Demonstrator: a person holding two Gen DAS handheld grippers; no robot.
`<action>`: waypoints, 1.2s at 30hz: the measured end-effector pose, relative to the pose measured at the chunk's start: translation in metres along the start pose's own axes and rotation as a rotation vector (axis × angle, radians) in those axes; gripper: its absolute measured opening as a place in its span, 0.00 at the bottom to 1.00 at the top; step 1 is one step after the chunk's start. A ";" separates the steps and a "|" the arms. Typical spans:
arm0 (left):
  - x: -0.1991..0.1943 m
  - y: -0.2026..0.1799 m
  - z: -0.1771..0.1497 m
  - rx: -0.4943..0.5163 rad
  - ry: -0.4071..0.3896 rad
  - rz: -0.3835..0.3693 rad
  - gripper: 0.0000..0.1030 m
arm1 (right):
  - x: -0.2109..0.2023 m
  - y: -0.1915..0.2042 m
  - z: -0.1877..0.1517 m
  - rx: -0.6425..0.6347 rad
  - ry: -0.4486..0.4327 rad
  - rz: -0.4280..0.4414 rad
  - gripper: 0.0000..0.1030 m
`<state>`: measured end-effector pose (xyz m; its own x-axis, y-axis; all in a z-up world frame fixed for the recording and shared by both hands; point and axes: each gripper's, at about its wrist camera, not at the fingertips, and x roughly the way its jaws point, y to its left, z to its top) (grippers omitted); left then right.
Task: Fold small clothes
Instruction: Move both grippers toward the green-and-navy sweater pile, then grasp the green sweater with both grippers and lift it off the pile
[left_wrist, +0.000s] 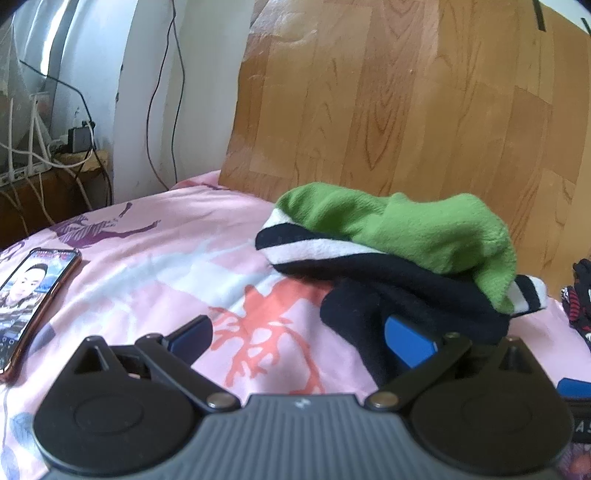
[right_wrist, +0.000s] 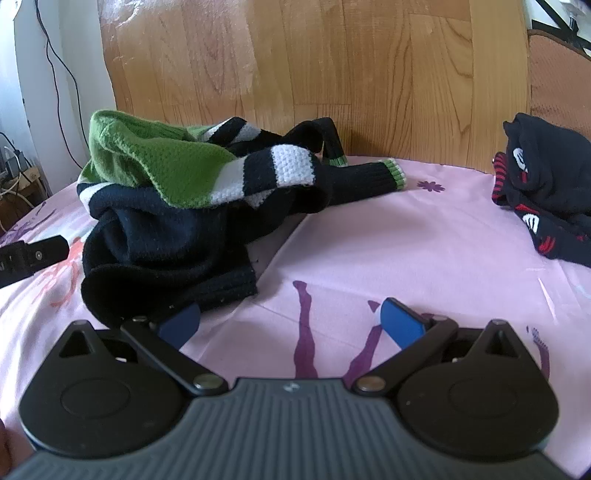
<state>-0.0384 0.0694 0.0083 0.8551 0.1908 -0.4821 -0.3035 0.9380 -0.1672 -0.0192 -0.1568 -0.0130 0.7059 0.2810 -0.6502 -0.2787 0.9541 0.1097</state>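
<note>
Against the wooden headboard (right_wrist: 295, 55), still unfolded: crumpled green, black and white knitted sweater (right_wrist: 177, 192); left gripper (left_wrist: 303, 332) and right gripper (right_wrist: 291, 317) both spread apart, empty.

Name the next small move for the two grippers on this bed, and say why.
Probably: close the left gripper on the sweater hem. Both grippers are open, the sweater lies crumpled, and its dark edge already drapes over the left gripper's right finger; the right gripper sits beside it over bare sheet.

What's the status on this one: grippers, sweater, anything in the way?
Left hand-held gripper open, right hand-held gripper open, both empty. Sweater crumpled, unfolded, on the bedsheet. Phone far left, dark garment far right; neither blocking.
</note>
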 end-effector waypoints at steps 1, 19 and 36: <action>0.001 0.001 0.000 -0.008 0.006 0.003 1.00 | 0.000 0.000 0.000 0.004 -0.001 0.002 1.00; 0.000 0.008 0.005 -0.005 0.032 -0.017 1.00 | -0.006 -0.008 -0.003 0.069 -0.047 0.024 0.75; -0.001 0.044 0.017 -0.161 0.077 -0.235 1.00 | 0.008 0.069 0.059 -0.298 -0.168 0.232 0.06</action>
<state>-0.0458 0.1154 0.0161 0.8775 -0.0546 -0.4765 -0.1688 0.8948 -0.4132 0.0058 -0.0830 0.0336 0.6916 0.5220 -0.4993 -0.6020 0.7985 0.0009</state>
